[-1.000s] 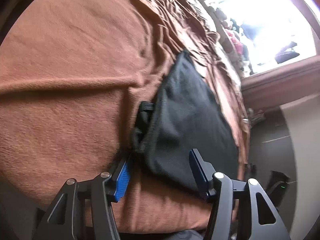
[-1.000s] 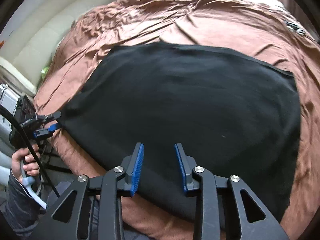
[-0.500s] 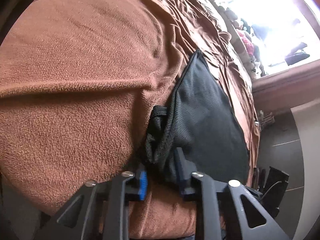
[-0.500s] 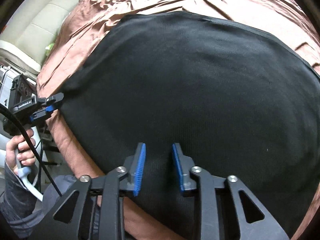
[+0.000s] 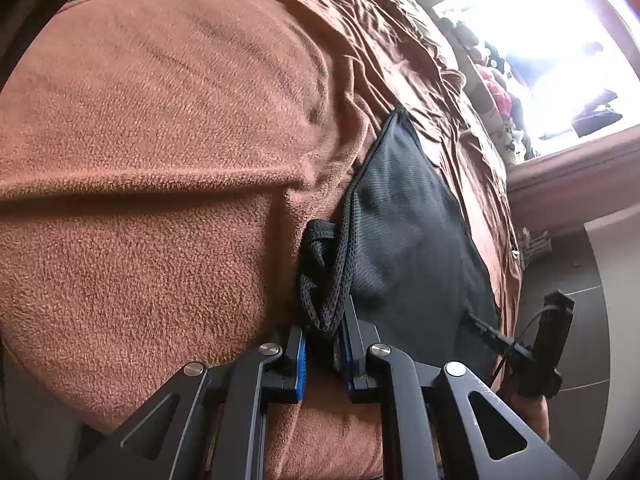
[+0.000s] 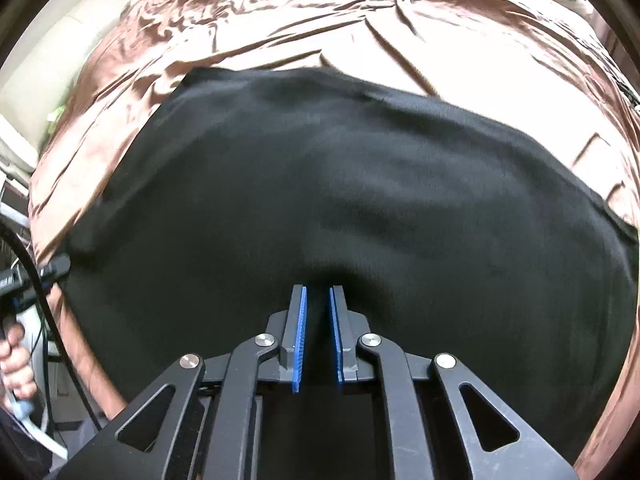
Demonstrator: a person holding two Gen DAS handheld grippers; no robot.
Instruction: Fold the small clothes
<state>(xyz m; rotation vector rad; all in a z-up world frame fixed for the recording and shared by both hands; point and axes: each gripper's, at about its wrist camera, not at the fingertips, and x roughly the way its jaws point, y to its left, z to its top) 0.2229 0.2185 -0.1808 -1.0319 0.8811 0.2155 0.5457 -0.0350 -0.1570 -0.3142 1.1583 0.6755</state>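
My left claw [image 5: 322, 344] pinches the bunched corner of the black garment [image 6: 340, 200], which lies spread near the bed's [image 5: 160, 120] edge. My right claw [image 6: 318, 312] is closed on its near hem. Grasping looks done; next, lift both evenly and fold away.

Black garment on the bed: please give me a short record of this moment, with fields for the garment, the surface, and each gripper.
garment: black garment spread nearly flat, one corner bunched up
surface: brown blanket, wrinkled, covering the bed
left gripper: left gripper shut on the bunched corner at the near edge of the bed
right gripper: right gripper jaws close together on a raised pinch at the garment's near edge
other view: the right gripper also shows at the right side of the left wrist view
fold: not yet made
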